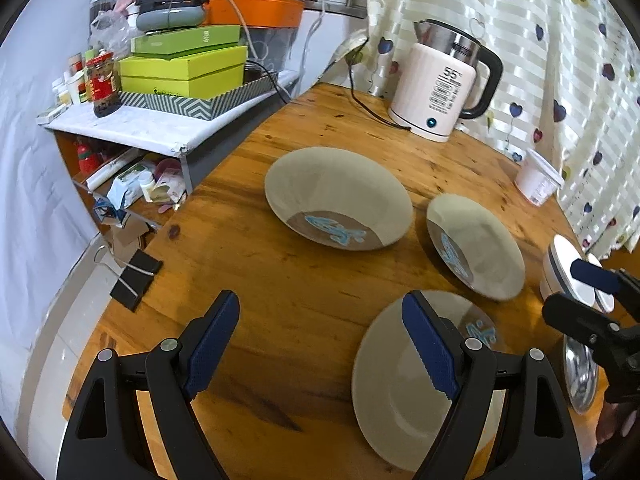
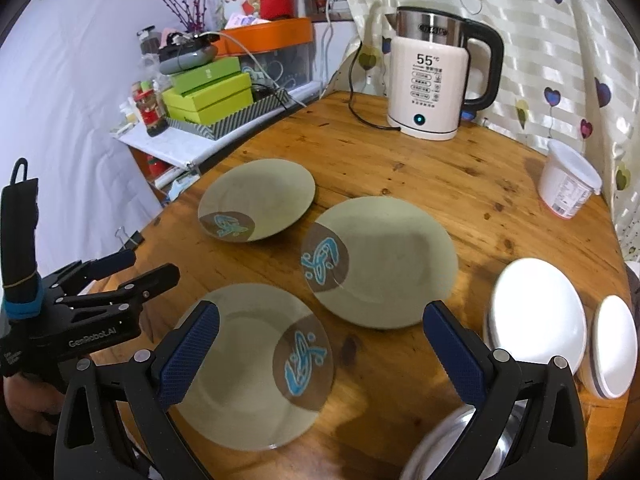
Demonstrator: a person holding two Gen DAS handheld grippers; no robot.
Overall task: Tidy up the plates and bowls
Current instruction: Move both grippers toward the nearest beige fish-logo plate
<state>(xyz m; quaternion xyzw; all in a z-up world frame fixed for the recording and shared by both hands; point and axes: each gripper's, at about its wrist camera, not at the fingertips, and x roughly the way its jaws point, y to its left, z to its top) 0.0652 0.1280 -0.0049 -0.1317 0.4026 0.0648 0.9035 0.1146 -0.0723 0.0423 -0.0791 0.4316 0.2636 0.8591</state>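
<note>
Three beige plates with a blue fish motif lie apart on the round wooden table [image 1: 280, 264]: a far plate [image 1: 338, 196] [image 2: 258, 200], a middle plate [image 1: 476, 246] [image 2: 384, 260] and a near plate [image 1: 400, 392] [image 2: 252, 364]. My left gripper [image 1: 320, 308] [image 2: 150, 265] is open above the table, its right finger over the near plate's left rim. Empty and open, my right gripper [image 2: 320, 320] [image 1: 576, 292] hovers between the near plate and two white bowls [image 2: 536, 316] [image 2: 616, 344]. A steel bowl [image 2: 436, 456] [image 1: 580, 372] lies partly hidden under its right finger.
A white electric kettle [image 1: 440, 92] [image 2: 428, 84] with its cord stands at the back. A white tub [image 2: 568, 180] sits by the curtain at right. A cluttered shelf with green boxes [image 1: 184, 72] borders the table's left. A black binder clip [image 1: 136, 280] lies at the left edge.
</note>
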